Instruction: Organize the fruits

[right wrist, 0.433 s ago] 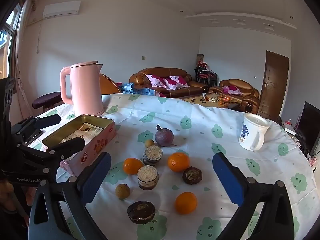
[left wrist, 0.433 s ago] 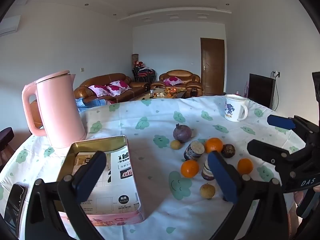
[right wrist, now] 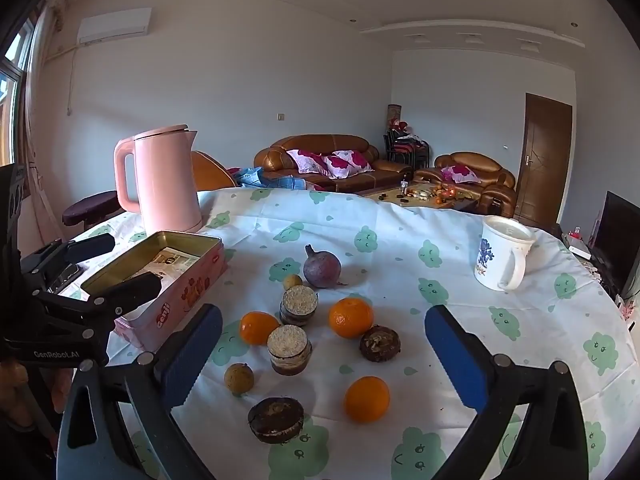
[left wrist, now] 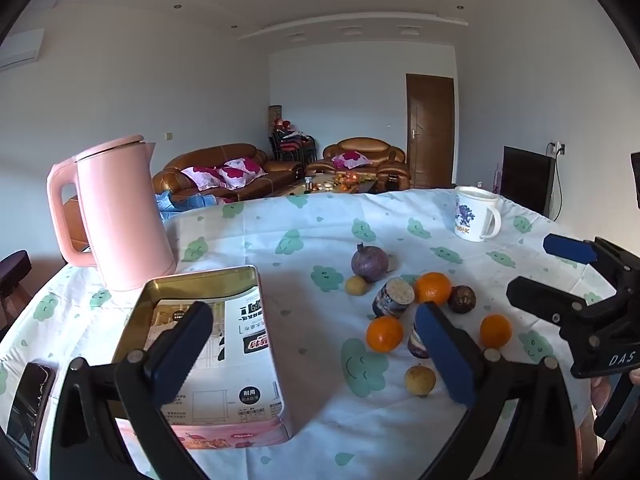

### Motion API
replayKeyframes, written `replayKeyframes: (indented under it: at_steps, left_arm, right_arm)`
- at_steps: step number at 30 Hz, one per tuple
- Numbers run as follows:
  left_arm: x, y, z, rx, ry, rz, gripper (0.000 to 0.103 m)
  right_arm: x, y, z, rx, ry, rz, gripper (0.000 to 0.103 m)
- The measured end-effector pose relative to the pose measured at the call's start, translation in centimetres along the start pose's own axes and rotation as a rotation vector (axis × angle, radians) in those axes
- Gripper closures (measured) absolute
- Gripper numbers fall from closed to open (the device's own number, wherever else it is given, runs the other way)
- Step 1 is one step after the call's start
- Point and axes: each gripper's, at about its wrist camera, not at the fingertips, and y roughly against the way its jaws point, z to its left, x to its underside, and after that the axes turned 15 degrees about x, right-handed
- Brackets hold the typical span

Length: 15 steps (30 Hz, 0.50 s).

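Both claws hang spread and empty above the counter (right wrist: 460, 420): the right claw (right wrist: 320, 348) over the scattered fruit, the left claw (left wrist: 312, 344) over the near edge of the tin (left wrist: 208, 344), gripping nothing. By my reading this is the very start of sorting; no fruit lies in the tin yet (only a printed sheet shows inside). The next move likely calls for the right claw to drop onto one fruit and close around its middle, clear of the small jars (right wrist: 290, 350) standing among them. Outward from the right claw: three oranges, one near (right wrist: 367, 398), one left (right wrist: 258, 327), one further back (right wrist: 351, 317), all round, smooth and apt to roll. A small yellowish fruit (right wrist: 239, 378) lies near the left fingertip, another (right wrist: 292, 281) beside the purple fruit (right wrist: 322, 269), which sits furthest back. Two dark, rough round things (right wrist: 276, 419) lie loose too; whether they are fruit I cannot tell. The tin stands left of the pile, well apart from most of it.
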Motion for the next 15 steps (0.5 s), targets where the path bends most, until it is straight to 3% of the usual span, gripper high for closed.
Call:
replayKeyframes:
  at_steps: [15]
  left_arm:
    - [0.06, 0.18, 0.05, -0.004, -0.005, -0.002, 0.0]
  right_arm:
    - [0.42, -0.2, -0.17, 0.0, -0.007, 0.004, 0.001]
